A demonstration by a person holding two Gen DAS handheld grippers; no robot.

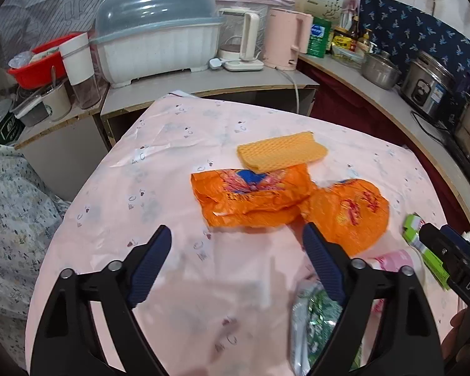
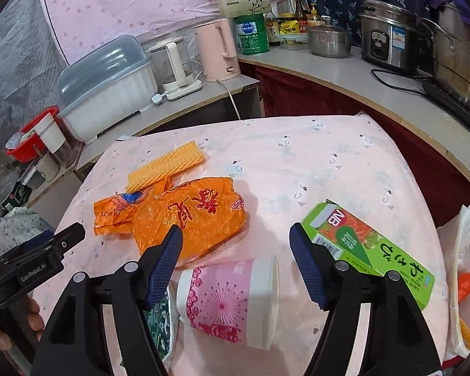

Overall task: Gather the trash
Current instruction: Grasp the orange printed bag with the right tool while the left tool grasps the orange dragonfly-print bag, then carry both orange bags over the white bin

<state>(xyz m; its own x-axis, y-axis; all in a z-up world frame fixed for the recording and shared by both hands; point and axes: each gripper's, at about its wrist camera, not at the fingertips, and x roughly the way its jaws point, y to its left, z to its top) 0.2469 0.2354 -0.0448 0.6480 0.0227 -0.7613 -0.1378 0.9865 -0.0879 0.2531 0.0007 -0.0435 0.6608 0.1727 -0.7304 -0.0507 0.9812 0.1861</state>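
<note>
Pink-clothed table (image 2: pixel 329 163) in cluttered kitchen | you're hovering the right gripper (image 2: pixel 236 235) wide open, empty, over the paper cup (image 2: pixel 232 297) lying on its side, long axis left-right, just near of the fingertips | left gripper (image 1: pixel 236 235) also gaping, empty, farther left.

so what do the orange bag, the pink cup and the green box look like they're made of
Orange bag: thin plastic film, glossy, going by its crinkles and sheen.
Pink cup: probably printed paper, matte, with a rolled white rim; a plastic lining can't be ruled out.
Green box: printed cardboard, slightly glossy, with crisp folded edges and an open end flap.
</note>
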